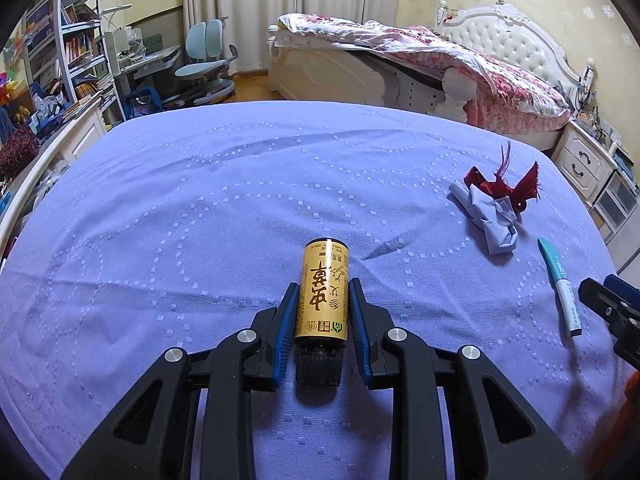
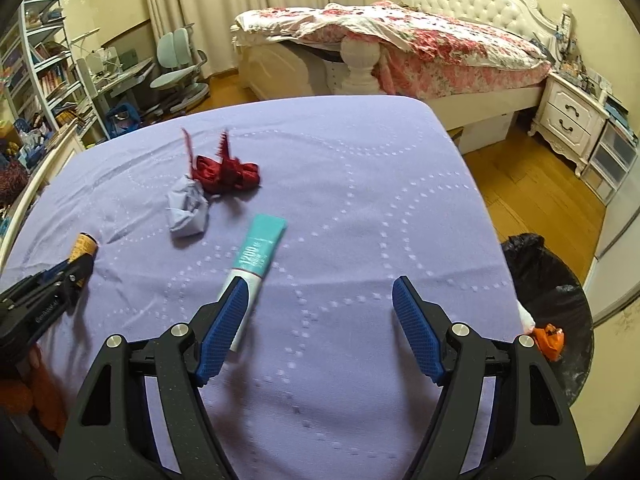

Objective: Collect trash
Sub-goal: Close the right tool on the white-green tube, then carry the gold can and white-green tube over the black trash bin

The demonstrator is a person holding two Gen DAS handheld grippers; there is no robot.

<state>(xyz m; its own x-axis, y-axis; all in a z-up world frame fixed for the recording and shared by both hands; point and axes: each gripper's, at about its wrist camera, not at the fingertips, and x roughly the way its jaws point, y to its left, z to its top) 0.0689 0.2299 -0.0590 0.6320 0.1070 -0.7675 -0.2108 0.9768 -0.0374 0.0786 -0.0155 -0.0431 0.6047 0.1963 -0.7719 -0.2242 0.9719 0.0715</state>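
A gold bottle [image 1: 322, 294] with a black cap lies on the purple bed cover [image 1: 200, 208], and my left gripper [image 1: 323, 290] is shut on its sides. The same bottle [image 2: 83, 245] and left gripper [image 2: 76, 270] show at the left edge of the right wrist view. My right gripper [image 2: 318, 296] stands open above the cover with nothing between its fingers. A teal and white tube [image 2: 256, 264] lies just beyond its left finger [image 2: 224, 320]. Farther off, a crumpled bluish paper [image 2: 187, 212] touches a dark red scrap [image 2: 226, 174].
A bin with a black liner [image 2: 556, 312] stands on the wooden floor right of the bed, holding an orange wrapper [image 2: 550, 340]. A second bed [image 2: 400, 44], a white nightstand [image 2: 568, 120], a desk chair [image 1: 208, 64] and bookshelves [image 1: 68, 48] ring the room.
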